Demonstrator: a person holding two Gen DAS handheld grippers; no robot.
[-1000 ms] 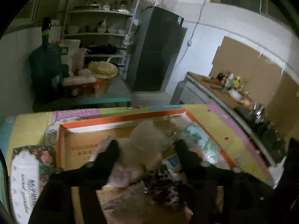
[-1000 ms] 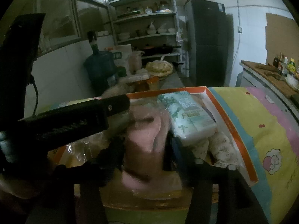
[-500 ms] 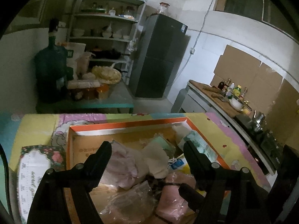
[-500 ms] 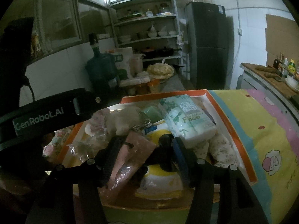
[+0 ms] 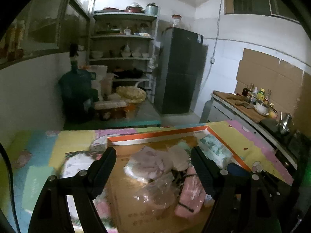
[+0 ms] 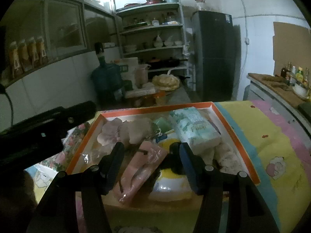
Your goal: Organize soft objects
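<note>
An orange-rimmed cardboard box [image 6: 236, 134] holds several soft things. In the right wrist view I see a pink bagged item [image 6: 141, 169], a green-white tissue pack [image 6: 194, 130], a pale plush [image 6: 136, 131] and a yellow-white packet [image 6: 171, 186]. My right gripper [image 6: 150, 151] is open and empty just above the pink item. In the left wrist view the box [image 5: 161, 135] shows the pale plush [image 5: 149, 164], a clear bag [image 5: 155, 194] and the pink item [image 5: 191, 196]. My left gripper [image 5: 153, 161] is open wide and empty, above the plush.
The box lies on a colourful cartoon-print cloth [image 6: 272, 147]. A floral tin [image 5: 77, 165] lies left of the box. Behind stand a low table with a water jug [image 5: 76, 93], shelves [image 5: 124, 58], a dark fridge [image 5: 180, 69] and a counter [image 5: 243, 104] at right.
Both grippers let go of the soft things they held and opened. The pink item now lies in the box. Both grippers have drawn back and up from the box.
</note>
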